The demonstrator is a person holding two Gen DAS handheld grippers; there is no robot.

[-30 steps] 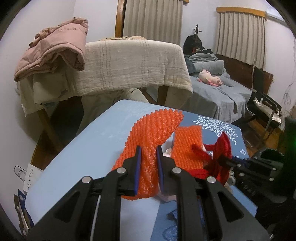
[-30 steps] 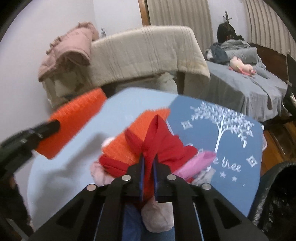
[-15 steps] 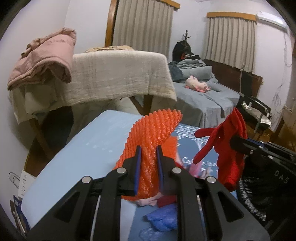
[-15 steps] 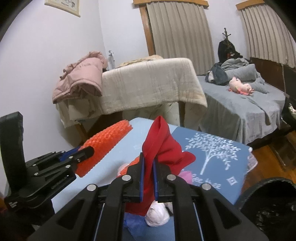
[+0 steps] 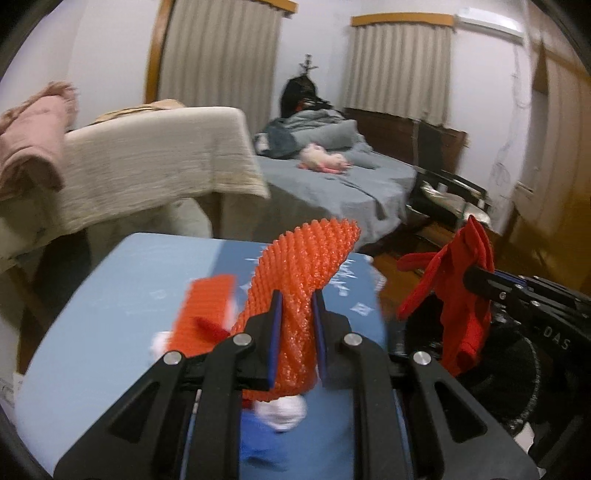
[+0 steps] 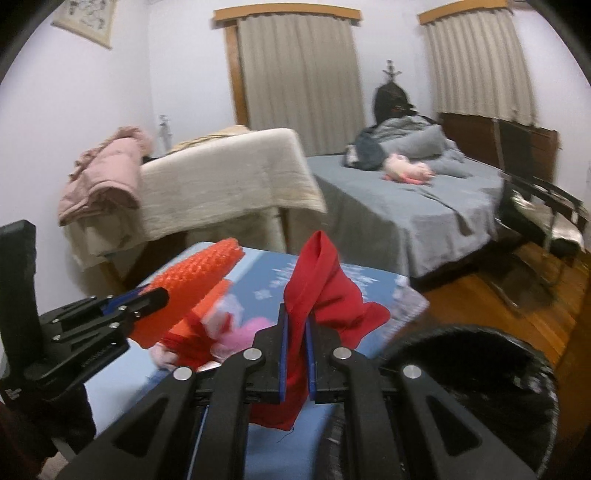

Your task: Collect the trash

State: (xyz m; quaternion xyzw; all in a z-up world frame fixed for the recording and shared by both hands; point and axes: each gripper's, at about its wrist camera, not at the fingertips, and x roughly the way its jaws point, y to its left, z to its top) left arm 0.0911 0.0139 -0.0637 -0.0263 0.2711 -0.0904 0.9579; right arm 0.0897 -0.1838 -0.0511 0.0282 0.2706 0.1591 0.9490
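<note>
A pink coat (image 6: 107, 173) lies on a draped frame at left; the blue worktop (image 5: 122, 295) carries scraps. Left fingers (image 5: 275, 332) pinch orange mesh (image 5: 303, 273) above it. Right fingers (image 6: 282, 347) pinch red cloth (image 6: 321, 280) beside the black bin (image 6: 480, 354); bed (image 6: 406, 206) behind.

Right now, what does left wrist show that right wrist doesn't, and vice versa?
Only the left wrist view: the wall air conditioner at top right, and the right gripper seen side-on with its red cloth hanging.

Only the right wrist view: the framed picture at top left, and the left gripper seen side-on.

Both: each gripper shut on its piece, orange foam net left, red cloth right; the blue table, black bin, bed, pink plush toy.
</note>
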